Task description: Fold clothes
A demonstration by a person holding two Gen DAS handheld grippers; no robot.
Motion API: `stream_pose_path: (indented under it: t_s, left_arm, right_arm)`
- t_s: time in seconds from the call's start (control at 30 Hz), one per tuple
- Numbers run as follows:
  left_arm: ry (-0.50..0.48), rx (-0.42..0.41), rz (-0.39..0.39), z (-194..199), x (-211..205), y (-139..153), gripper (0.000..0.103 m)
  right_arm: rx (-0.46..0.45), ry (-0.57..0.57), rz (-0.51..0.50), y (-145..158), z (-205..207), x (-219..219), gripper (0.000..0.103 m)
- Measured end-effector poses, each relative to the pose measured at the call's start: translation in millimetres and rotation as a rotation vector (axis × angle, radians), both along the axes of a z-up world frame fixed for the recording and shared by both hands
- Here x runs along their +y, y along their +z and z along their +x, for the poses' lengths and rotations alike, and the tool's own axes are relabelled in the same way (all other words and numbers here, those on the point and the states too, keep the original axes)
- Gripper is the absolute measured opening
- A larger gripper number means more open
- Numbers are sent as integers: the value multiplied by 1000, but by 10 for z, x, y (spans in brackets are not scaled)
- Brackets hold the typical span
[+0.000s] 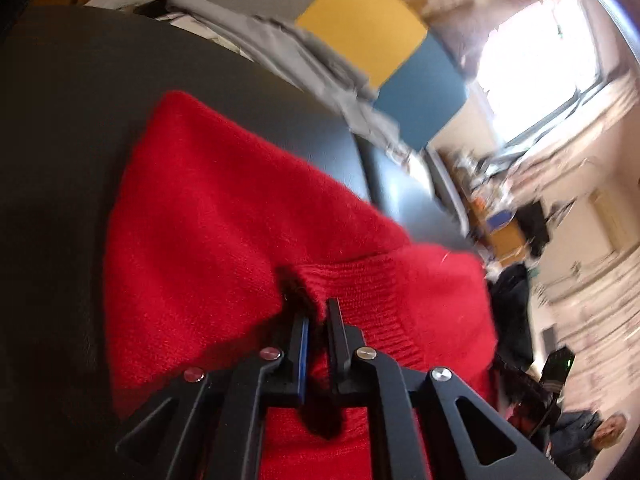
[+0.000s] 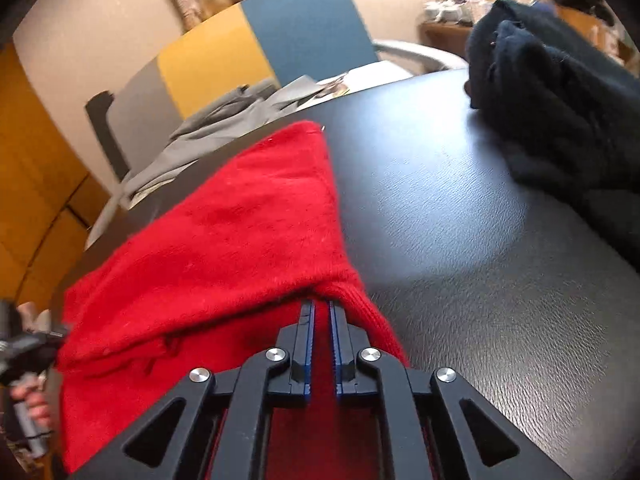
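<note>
Both claws pinch the ribbed hem of the red sweater: left claw (image 1: pixel 318 312) clenched on a bunched fold with dark yarn caught in it, right claw (image 2: pixel 322 308) nipped onto the hem corner. Red sweater (image 2: pixel 240 232) lies stretched across the black leather-textured worktop (image 2: pixel 460 240) toward its far edge. Dark navy garment (image 2: pixel 560 112) heaped near the worktop's far right corner; grey cloth (image 2: pixel 224 128) past the far edge.

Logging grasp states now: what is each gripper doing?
Left gripper: closed on the red knitted sweater.
Right gripper: closed on the same sweater's ribbed edge.
</note>
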State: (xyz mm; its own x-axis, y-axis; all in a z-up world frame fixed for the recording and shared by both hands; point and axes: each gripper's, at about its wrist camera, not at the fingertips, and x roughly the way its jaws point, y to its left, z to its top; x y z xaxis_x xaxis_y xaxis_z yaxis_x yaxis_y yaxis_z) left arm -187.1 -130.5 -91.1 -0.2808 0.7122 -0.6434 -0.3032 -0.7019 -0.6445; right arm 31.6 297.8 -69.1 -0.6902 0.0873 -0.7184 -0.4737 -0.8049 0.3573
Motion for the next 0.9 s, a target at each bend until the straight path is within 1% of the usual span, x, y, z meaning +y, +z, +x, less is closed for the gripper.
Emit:
stream_pose_path:
  t_s: [0.03,0.13,0.2,0.23,0.3,0.37,0.4,0.43,0.47,0.5,0.53,0.57,0.6,0.63,0.7,0.77,0.83,0.9]
  left_arm:
    - [10,5,20,10,-24,-13,8]
    - [-10,44,-20,12,46,86,8]
    - [-21,85,-40,26,86,193,8]
    - [-11,110,-46,32,81,252,8]
    - [7,160,-59,45,70,366,8]
    - [23,178,-120,2,71,359,8]
    - [24,176,-179,-24,91,297,8]
    - [24,175,-239,-50,110,234,7]
    - [26,174,-292,-74,124,176,7]
    - [41,182,-252,-56,70,185,7]
    - [64,192,-232,-13,40,239,7]
    - [87,203,-212,30,9,292,5]
    - [109,216,-190,74,-19,349,5]
    - [119,255,-156,142,-13,444,5]
    - [100,316,-97,252,117,602,9]
    - [36,336,-80,318,376,670,12]
    - [-54,372,-149,363,719,602,12]
    - [-141,406,-219,406,1053,531,12]
  right_arm:
    - [21,16,-2,63,37,-3,8]
    - [89,54,56,301,56,-27,9]
    - [106,97,101,439,-87,-68,13]
    - [102,123,139,493,-205,-116,16]
    - [85,181,194,529,-463,-179,19]
    - [44,253,229,457,-732,-270,25]
    - [-2,261,249,373,-823,-294,27]
    - [-72,253,281,264,-916,-314,31]
    - [-136,237,308,137,-975,-320,31]
    - [-191,212,330,-19,-982,-305,32]
    - [-197,187,338,-113,-944,-286,32]
    - [-160,167,324,-101,-864,-265,32]
    - [-160,154,306,-59,-821,-253,32]
    - [-148,145,290,-2,-770,-251,32]
    - [-67,163,274,161,-736,-315,32]
    - [27,218,284,342,-799,-496,32]
    - [93,301,288,454,-921,-711,33]
    - [122,398,262,516,-1122,-930,33]
